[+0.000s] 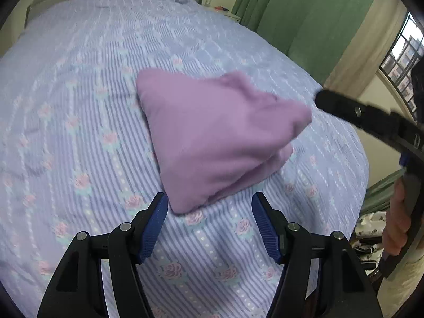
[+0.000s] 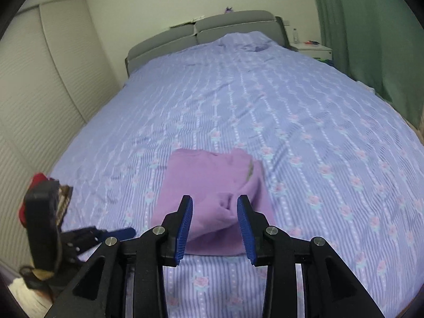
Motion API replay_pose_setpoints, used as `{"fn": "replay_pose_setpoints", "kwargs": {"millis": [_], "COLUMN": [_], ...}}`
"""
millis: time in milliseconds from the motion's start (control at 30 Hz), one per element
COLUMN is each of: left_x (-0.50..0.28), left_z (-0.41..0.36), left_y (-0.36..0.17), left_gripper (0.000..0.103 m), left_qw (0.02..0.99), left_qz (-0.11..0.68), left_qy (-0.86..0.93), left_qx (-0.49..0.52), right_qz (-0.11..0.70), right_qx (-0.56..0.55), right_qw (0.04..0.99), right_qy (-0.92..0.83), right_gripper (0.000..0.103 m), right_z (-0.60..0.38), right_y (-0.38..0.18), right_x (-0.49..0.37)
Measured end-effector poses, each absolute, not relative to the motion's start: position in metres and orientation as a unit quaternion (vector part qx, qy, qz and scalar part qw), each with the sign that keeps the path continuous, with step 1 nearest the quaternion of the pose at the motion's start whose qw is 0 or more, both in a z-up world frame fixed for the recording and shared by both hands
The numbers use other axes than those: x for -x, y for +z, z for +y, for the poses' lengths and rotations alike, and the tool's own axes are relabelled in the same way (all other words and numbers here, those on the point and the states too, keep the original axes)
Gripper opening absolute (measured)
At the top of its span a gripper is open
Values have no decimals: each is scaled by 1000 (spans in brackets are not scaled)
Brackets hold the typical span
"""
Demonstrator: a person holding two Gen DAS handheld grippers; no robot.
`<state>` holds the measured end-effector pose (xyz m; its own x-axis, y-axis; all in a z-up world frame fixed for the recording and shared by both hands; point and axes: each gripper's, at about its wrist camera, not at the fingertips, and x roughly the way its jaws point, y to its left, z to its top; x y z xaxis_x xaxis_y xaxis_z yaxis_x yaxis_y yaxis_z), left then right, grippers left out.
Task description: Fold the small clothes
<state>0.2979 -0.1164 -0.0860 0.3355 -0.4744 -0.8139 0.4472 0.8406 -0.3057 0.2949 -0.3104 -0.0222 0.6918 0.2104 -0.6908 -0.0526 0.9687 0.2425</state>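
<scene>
Garment (image 2: 212, 193), lilac and folded into a compact bundle, lies on the striped floral bedspread (image 2: 291, 100) near the bed's foot. Right gripper (image 2: 214, 225) and left gripper (image 1: 209, 225) hover beside it, jaws wide and empty, apparently releasing the finished fold.

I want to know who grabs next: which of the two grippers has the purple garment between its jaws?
The right gripper: the folded purple garment bulges up between its open jaws. The left gripper, also open, sits short of the garment's near corner.
</scene>
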Motion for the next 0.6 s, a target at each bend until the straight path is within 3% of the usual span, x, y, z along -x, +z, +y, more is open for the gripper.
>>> {"fn": "replay_pose_setpoints", "kwargs": {"millis": [167,400,600], "left_x": [-305,-314,-312], "left_z": [-119,-133,-126], "left_y": [-108,-121,-130], "left_gripper": [56,56,41], "left_qw": [817,831,830], "left_qz": [506,494,499], "left_qy": [-276,-258,-247], "left_qx": [22,-2,21], "right_qz": [411,427,432], "right_qx": [-98,-99,-114], "right_qw": [903,896,892], "right_qy": [72,68,72], "right_gripper": [36,36,36], "right_z": [-301,-302,-307], "right_y": [-39,-54,-67], "right_x": [-314,-321,-318]}}
